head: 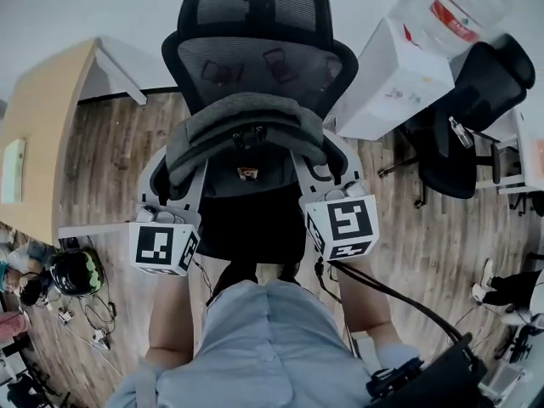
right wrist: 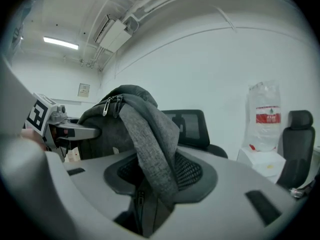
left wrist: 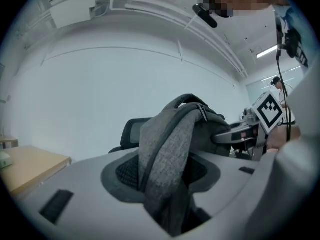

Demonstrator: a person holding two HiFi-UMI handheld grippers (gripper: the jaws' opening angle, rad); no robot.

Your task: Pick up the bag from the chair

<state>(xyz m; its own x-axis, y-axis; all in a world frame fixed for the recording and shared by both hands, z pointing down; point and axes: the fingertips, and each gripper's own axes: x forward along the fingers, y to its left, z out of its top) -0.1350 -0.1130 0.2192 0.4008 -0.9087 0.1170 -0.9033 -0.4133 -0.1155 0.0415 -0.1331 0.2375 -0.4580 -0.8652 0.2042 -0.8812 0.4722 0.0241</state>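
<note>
A grey fabric bag (head: 242, 130) is held between both grippers in front of the black mesh chair (head: 255, 24), above its dark seat (head: 255, 228). My left gripper (head: 174, 170) is shut on the bag's left side, where grey fabric (left wrist: 167, 164) is pinched between the pads. The right gripper (head: 327, 161) is shut on the bag's right side, with a fold of fabric (right wrist: 150, 154) clamped in it. Each gripper shows in the other's view: the right gripper (left wrist: 235, 134) and the left gripper (right wrist: 75, 131). Whether the bag's bottom touches the seat is hidden.
A white box (head: 395, 79) with a large water bottle (right wrist: 265, 116) stands to the right of the chair. A second black chair (head: 467, 126) is further right. A wooden desk (head: 38, 134) is at the left. A headset (head: 76, 270) and cables lie on the wood floor.
</note>
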